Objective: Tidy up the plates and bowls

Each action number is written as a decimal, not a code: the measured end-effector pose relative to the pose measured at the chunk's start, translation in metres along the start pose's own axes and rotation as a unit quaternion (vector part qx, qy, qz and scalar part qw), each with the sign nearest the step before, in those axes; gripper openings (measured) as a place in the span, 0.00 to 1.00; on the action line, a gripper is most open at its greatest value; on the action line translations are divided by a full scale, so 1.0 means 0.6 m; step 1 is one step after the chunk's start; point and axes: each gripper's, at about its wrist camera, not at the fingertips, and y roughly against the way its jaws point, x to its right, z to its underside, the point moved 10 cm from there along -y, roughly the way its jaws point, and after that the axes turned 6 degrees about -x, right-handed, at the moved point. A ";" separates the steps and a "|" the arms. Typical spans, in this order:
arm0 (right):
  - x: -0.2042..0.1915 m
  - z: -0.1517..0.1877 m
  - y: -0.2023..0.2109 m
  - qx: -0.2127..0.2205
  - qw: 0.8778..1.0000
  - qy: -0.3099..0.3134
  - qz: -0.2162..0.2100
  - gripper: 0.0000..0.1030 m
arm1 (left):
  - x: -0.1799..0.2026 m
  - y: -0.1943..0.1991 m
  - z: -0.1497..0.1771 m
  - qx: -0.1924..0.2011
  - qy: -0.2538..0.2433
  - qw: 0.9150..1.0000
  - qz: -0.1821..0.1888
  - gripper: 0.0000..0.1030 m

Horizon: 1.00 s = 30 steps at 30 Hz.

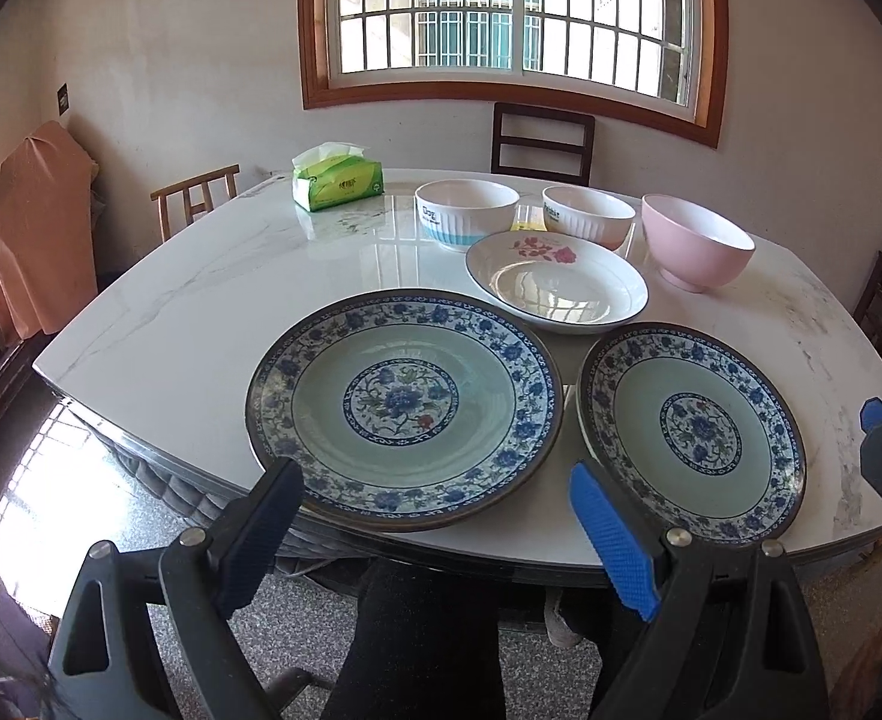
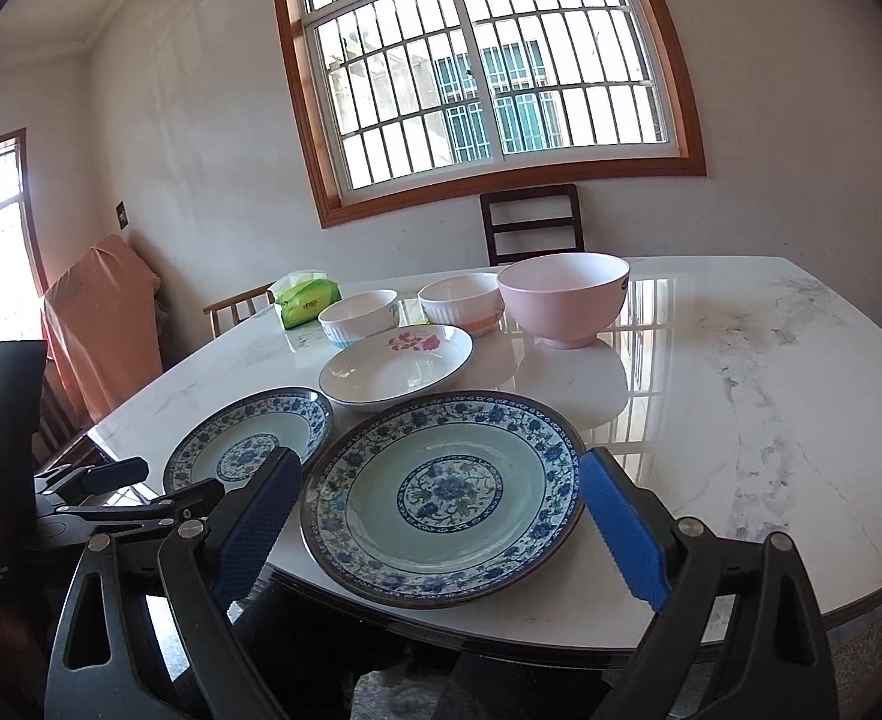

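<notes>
Three bowls stand in a row at the far side of the counter (image 2: pixel 741 396): a white bowl with a blue band (image 1: pixel 466 213), a white bowl with an orange band (image 1: pixel 588 217) and a pink bowl (image 1: pixel 696 249), and as far as I can see inside them they hold nothing. Just in front of the bowls lies a white plate with a red flower (image 1: pixel 557 282), also bare. Nearer to me lie two blue flowered plates side by side, nearly touching: the left blue plate (image 1: pixel 404 408) and the right blue plate (image 2: pixel 441 495), both with nothing on them. The counter is white marble with grey veins and it shines with the reflection of the barred window (image 2: pixel 483 66). A green tissue pack (image 1: pixel 338 179) lies at the far left of it, and a dark chair (image 2: pixel 532 222) stands behind it at the wall. My left tongs (image 1: pixel 435 516) are spread wide and hold nothing; they hang at the near edge of the left blue plate, whose rim lies between the two fingers without touching them. My right tongs (image 2: pixel 438 507) are also spread wide and hold nothing; the right blue plate lies between their fingers, not gripped.
</notes>
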 end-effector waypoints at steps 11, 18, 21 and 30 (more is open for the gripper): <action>-0.147 -0.015 -0.142 -0.137 0.975 -0.017 -0.176 0.75 | -0.125 -0.035 -0.010 -0.029 0.054 0.998 -0.011 0.90; -0.154 -0.030 -0.248 -0.203 0.967 0.014 -0.156 0.71 | -0.182 -0.080 -0.017 -0.068 0.093 0.993 0.019 0.90; -0.151 -0.022 -0.290 -0.237 0.959 0.013 -0.153 0.68 | -0.192 -0.093 -0.017 -0.077 0.094 0.992 0.016 0.90; -0.152 -0.008 -0.361 -0.290 0.945 0.012 -0.150 0.65 | -0.205 -0.129 -0.020 -0.093 0.086 0.992 0.007 0.90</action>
